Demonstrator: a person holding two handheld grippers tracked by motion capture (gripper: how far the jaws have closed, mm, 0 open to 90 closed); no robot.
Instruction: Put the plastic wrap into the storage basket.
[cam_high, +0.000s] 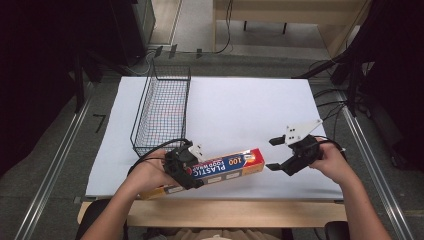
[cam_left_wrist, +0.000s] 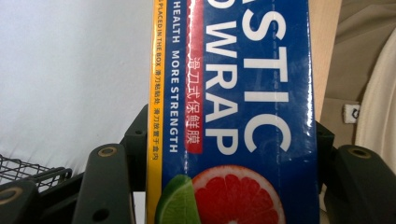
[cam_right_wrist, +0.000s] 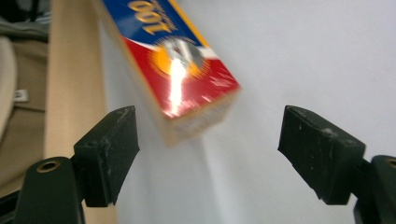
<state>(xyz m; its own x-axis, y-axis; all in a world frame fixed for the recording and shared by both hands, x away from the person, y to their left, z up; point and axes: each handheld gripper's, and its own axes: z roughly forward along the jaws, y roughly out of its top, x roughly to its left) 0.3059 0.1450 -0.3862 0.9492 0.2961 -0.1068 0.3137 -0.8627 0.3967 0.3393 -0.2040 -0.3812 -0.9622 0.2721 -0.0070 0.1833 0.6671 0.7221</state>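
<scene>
Clamped in the left gripper (cam_high: 192, 167), jaws pressed on both long sides: the plastic wrap box (cam_high: 220, 168), near end past the table's front edge (cam_high: 220, 197), red end aimed at the right gripper (cam_high: 276, 154), jaws spread wide with bare white sheet (cam_high: 250, 110) between and beyond. Legible in the left gripper view: box lettering (cam_left_wrist: 233, 93) and grapefruit picture, a corner of the wire basket (cam_left_wrist: 28, 170) low left. Farther off, beyond the left gripper in the high view: that basket (cam_high: 162, 110), standing free.

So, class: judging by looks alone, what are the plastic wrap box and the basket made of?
Plastic wrap box: likely glossy printed cardboard, since light glares off its sharp-edged faces. Basket: thin dark metal wire, apparently coated, as its open see-through grid mesh suggests.
</scene>
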